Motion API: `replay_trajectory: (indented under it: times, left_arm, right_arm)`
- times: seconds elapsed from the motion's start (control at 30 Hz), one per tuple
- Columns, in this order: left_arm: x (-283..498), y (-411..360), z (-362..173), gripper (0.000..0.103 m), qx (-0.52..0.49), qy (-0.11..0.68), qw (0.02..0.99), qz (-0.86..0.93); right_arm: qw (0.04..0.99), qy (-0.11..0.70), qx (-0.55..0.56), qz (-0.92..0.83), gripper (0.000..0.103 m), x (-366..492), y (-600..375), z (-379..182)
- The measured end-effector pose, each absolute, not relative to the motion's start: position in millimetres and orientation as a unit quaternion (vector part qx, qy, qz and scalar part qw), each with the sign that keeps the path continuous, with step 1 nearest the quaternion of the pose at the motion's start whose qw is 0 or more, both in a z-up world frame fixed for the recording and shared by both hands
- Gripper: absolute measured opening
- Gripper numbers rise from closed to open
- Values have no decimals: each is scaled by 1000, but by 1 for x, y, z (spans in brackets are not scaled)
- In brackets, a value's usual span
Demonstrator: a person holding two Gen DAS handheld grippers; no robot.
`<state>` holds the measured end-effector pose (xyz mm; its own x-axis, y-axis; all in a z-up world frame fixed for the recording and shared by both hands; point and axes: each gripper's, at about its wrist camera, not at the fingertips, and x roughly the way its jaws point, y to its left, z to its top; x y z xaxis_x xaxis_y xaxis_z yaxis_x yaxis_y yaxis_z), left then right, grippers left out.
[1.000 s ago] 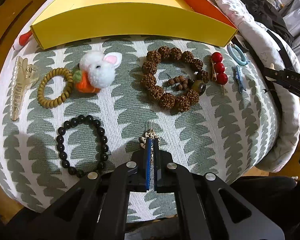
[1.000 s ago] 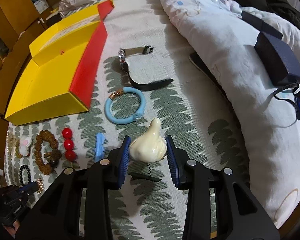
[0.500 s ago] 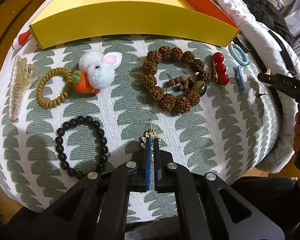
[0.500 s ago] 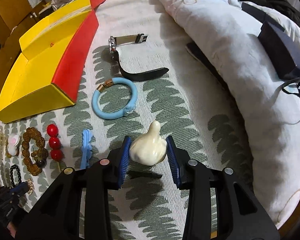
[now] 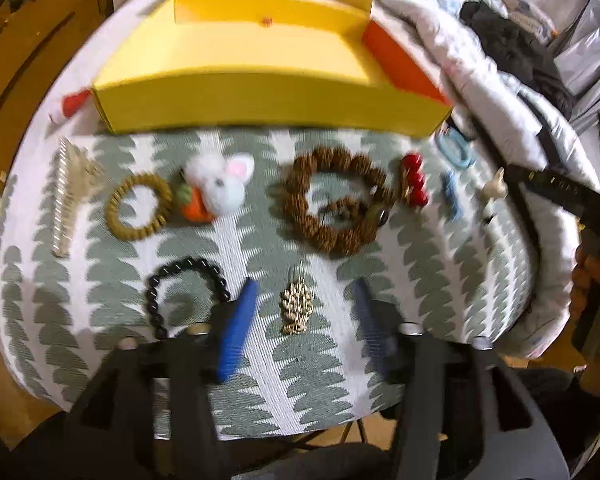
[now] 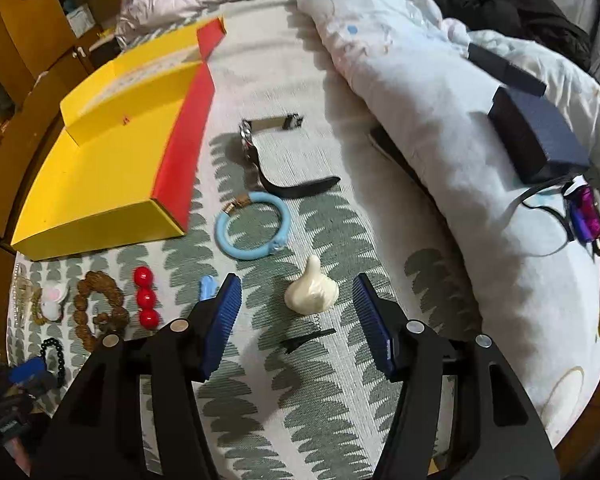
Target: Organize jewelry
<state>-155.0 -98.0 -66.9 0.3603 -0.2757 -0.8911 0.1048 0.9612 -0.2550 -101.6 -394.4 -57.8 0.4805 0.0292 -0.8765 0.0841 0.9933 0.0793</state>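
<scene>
Both grippers [image 5: 304, 312] [image 6: 296, 308] newly spread; yellow box [image 6: 100, 184] without jewelry inside.

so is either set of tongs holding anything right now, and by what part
Nothing is held. The left tongs stand open around the gold brooch, which lies on the cloth. The right tongs stand open around the cream duck clip, not touching it.
</scene>
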Motion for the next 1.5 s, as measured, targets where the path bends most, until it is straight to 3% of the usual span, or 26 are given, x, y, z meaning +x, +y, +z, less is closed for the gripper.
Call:
replay_trajectory:
  times: [0.4,0.7,1.07,1.27,1.5]
  left_arm:
    - [-161,-31,-23,87,-104,470,876,-38]
    - [-172,5,-31,90,-82,443,892,20]
    - [-171,15,-28,95,-24,391,916,86]
    - [-151,12,-48,95,-4,429,896,114]
    - [-155,-3,-48,95,35,421,898,124]
  right_arm:
    - [871,489,48,24,66,-121,-362,-43]
    - [869,491,36,47,66,-128,-335,-49]
    - [871,489,14,52,76,-129,-314,-57]
    - [868,494,-2,56,79,-132,-301,-64]
    - [866,496,5,58,83,-140,-303,-76]
